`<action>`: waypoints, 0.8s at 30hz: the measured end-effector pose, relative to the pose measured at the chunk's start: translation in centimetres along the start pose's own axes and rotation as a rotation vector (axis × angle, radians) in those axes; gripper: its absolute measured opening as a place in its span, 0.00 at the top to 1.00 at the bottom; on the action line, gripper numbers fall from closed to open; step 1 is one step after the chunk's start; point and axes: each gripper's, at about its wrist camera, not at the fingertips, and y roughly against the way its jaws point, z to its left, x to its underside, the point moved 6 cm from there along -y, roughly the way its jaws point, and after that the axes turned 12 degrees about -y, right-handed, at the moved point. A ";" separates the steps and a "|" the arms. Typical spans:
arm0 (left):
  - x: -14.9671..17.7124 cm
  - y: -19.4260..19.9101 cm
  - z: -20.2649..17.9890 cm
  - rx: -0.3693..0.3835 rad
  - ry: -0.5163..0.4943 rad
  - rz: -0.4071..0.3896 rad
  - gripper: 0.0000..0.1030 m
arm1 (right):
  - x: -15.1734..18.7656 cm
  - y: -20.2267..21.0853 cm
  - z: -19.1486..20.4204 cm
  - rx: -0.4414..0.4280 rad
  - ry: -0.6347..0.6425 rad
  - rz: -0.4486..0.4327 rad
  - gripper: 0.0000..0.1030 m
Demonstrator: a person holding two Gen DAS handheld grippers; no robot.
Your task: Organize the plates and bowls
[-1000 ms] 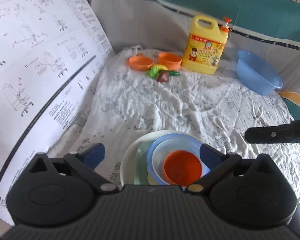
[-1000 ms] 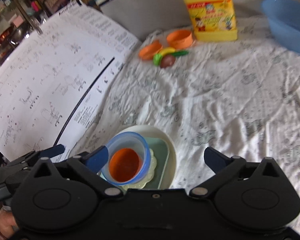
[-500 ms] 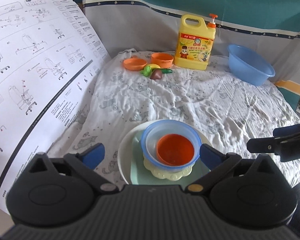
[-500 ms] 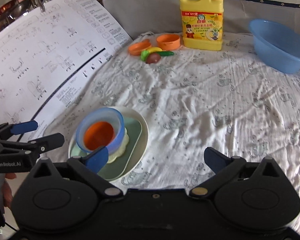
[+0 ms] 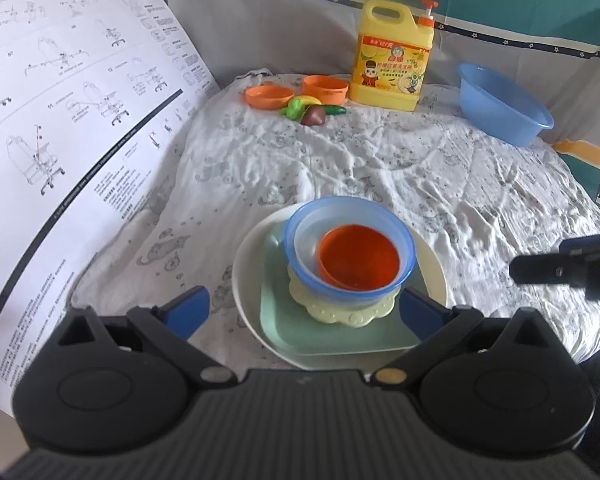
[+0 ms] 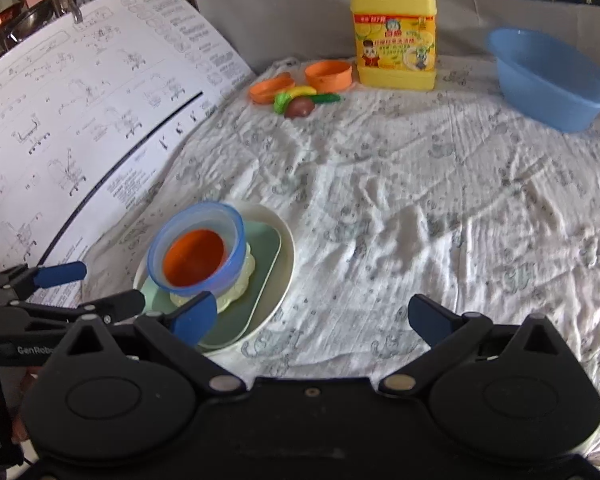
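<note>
**Plates and bowls sitting nested, both grippers standing off empty**

Plates and bowls are sitting in one stack on the cloth-covered worktop (image 5: 380,168), straight ahead of the left gripper (image 5: 300,312) and just past its fingertips. Going down in size: the round cream plate (image 5: 248,280) is carrying everything, the pale green square plate (image 5: 284,320) is lying on it, the scalloped yellow plate (image 5: 340,314) is resting on that, the blue bowl (image 5: 406,240) is sitting on top, and the orange bowl (image 5: 358,256) is nesting inside it, tilted toward the bowl's near wall.

The left gripper is hanging spread wide with nothing between its fingers. The right gripper (image 6: 312,314) is likewise spread and empty; the stack is lying ahead and to its left, partly behind its left fingertip.

Judging from this, the stacking step is looking finished or close to it. Far ahead of both grippers, beside the yellow detergent jug (image 5: 392,68), an orange dish (image 5: 268,97) and an orange cup (image 5: 326,87) are sitting apart with toy vegetables (image 5: 312,111). If those belong to the set, the next move is calling for a long reach forward and a rim pinch.
</note>
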 end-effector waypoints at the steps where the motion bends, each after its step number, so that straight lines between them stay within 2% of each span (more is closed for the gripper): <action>1: 0.2 -0.2 0.1 -0.004 0.001 0.003 0.00 | 0.3 -0.1 0.2 0.005 0.020 -0.004 0.00; 6: 0.9 -1.0 0.4 -0.003 0.016 0.021 0.00 | 1.8 -0.1 1.6 -0.025 0.177 -0.069 0.00; 11: 1.7 -1.6 0.6 0.001 0.021 0.035 0.00 | 1.9 -1.2 1.4 -0.037 0.151 0.003 0.00; 15: 2.1 -1.9 0.5 0.001 0.011 0.039 0.00 | 2.0 -1.9 1.2 0.002 0.159 0.021 0.00; 24: 2.3 -2.5 -0.1 -0.002 -0.025 0.059 0.00 | 2.1 -2.7 1.4 0.017 0.177 0.049 0.00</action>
